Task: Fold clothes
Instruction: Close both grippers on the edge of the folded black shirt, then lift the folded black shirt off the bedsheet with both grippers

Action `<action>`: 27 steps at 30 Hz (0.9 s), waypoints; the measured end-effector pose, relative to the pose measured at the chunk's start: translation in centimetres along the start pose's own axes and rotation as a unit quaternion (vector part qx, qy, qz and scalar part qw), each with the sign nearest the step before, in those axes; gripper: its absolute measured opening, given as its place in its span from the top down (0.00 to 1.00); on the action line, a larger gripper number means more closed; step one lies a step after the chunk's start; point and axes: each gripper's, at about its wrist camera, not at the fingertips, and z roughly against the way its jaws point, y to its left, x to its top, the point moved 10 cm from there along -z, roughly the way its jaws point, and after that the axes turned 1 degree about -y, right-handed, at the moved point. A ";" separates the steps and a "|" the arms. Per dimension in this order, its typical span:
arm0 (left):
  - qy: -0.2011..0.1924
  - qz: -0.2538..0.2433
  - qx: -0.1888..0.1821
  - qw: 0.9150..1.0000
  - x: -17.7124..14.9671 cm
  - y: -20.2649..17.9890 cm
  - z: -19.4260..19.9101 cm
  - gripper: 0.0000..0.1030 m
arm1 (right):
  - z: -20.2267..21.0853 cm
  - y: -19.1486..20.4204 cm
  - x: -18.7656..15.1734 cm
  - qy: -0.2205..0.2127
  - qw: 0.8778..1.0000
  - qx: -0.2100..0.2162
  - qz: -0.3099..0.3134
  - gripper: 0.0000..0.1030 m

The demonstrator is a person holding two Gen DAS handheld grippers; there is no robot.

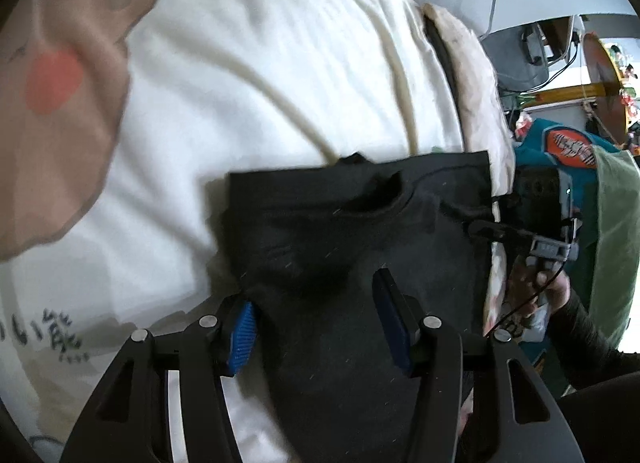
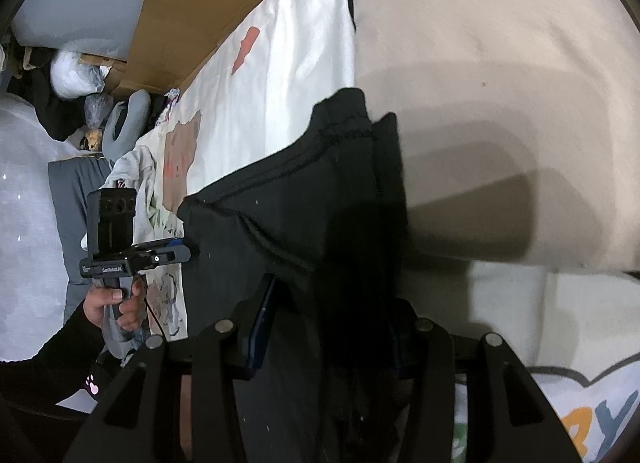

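A black garment (image 1: 360, 223) lies folded into a rough rectangle on a white bedsheet (image 1: 240, 83) printed with brown and pink cartoon shapes. My left gripper (image 1: 314, 291) stands open over the garment's near part, its blue pads apart and the cloth lying flat between and under them. The right wrist view shows the same garment (image 2: 300, 203) running between the fingers of my right gripper (image 2: 334, 291), whose jaws stand apart; its right finger is lost in dark cloth. Each gripper also shows in the other's view, at the garment's side edges: right gripper (image 1: 486, 229), left gripper (image 2: 182, 249).
A beige cushion or blanket (image 2: 500, 63) lies just right of the garment. Brown cardboard (image 2: 192, 3) stands behind the bed. Bags and grey bedding (image 2: 80, 203) pile up at the left. A hand (image 2: 120, 303) holds the left gripper's handle. A teal printed item (image 1: 560, 147) lies beyond the bed's right edge.
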 end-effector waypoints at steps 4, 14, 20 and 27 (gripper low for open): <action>0.002 -0.006 0.021 1.000 0.3 0.1 0.1 0.63 | -0.1 0.2 0.1 -0.003 1.000 0.003 0.000 0.60; -0.013 -0.003 0.034 0.999 0.2 0.0 1.8 0.94 | 0.1 0.6 0.1 -0.003 1.000 -0.012 0.018 0.87; -0.015 -0.012 0.065 0.998 0.5 -1.6 1.6 0.95 | 0.3 1.0 0.1 -0.008 0.999 -0.041 0.017 0.90; -0.021 -0.002 0.099 0.995 0.5 -2.1 2.6 0.96 | 0.7 1.8 0.4 -0.007 0.996 -0.088 0.029 0.91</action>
